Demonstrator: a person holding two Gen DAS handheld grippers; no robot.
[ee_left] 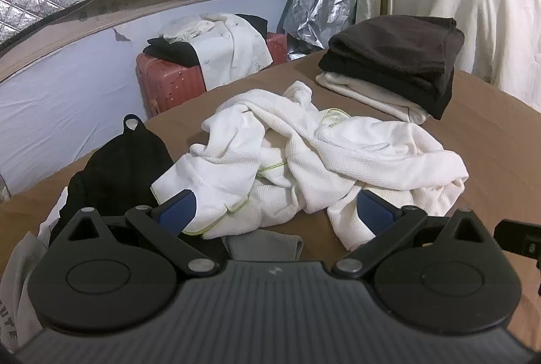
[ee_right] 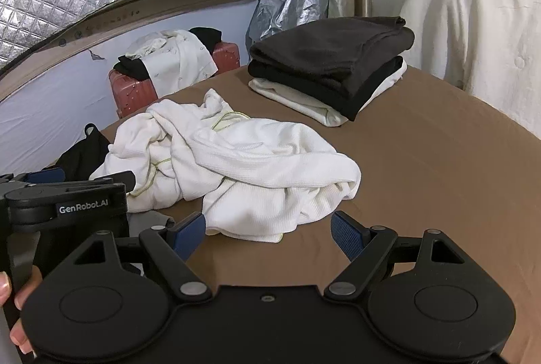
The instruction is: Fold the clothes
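Note:
A crumpled white waffle-knit garment (ee_left: 304,154) with thin yellow-green trim lies in a heap on the brown bed sheet (ee_left: 473,140). My left gripper (ee_left: 275,211) is open just in front of its near edge, blue pads wide apart and nothing between them. In the right wrist view the same white garment (ee_right: 236,161) lies ahead, and my right gripper (ee_right: 268,233) is open at its near hem, holding nothing. The left gripper's body (ee_right: 64,205) shows at the left, held by a hand (ee_right: 17,313).
A folded stack of brown, black and cream clothes (ee_left: 392,66) sits at the far right of the bed. Unfolded black clothing (ee_left: 115,161) and a grey piece (ee_left: 263,244) lie at the left. A red suitcase (ee_left: 169,83) piled with clothes stands beyond the bed. A cream quilt (ee_left: 490,8) hangs at the right.

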